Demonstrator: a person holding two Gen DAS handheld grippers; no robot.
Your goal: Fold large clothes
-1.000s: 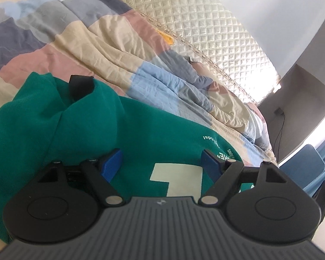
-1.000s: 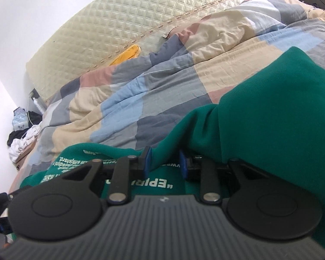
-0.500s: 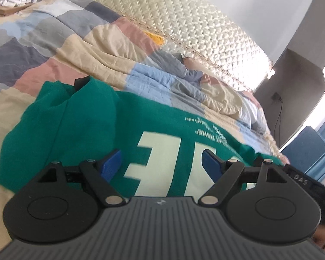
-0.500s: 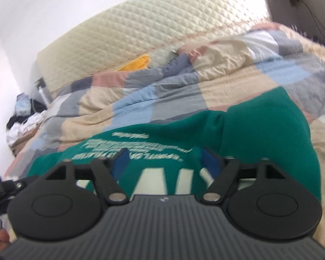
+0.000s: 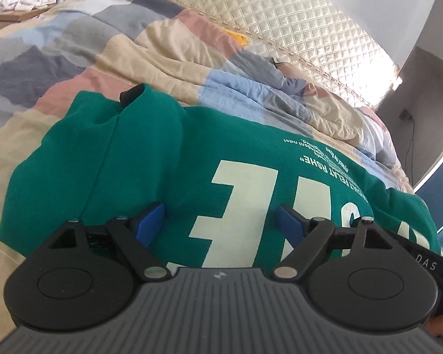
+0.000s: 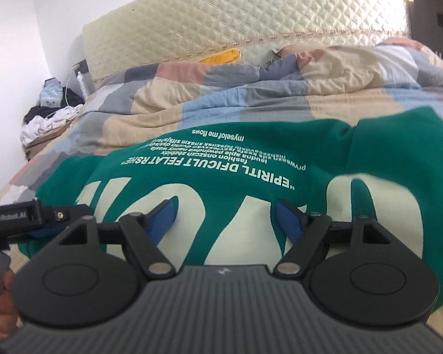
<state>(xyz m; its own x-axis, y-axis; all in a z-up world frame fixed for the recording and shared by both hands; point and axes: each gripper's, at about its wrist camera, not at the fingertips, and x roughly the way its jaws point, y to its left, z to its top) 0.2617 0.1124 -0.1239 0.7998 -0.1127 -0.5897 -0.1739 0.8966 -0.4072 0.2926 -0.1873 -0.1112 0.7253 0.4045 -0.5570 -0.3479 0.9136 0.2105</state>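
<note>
Both pairs of blue-padded fingers stand released, the right gripper [image 6: 225, 217] having just spread, nothing between them, as with the left gripper [image 5: 219, 221]. Below lies the green sweatshirt [image 5: 150, 159], soft knit with cream block lettering, spread on the bed's rumpled patchwork quilt [image 6: 245, 94], before a quilted headboard [image 6: 251, 26].

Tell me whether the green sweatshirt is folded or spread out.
Partly folded: the green sweatshirt lies print-up on the quilt, both sleeves turned in over the body.
</note>
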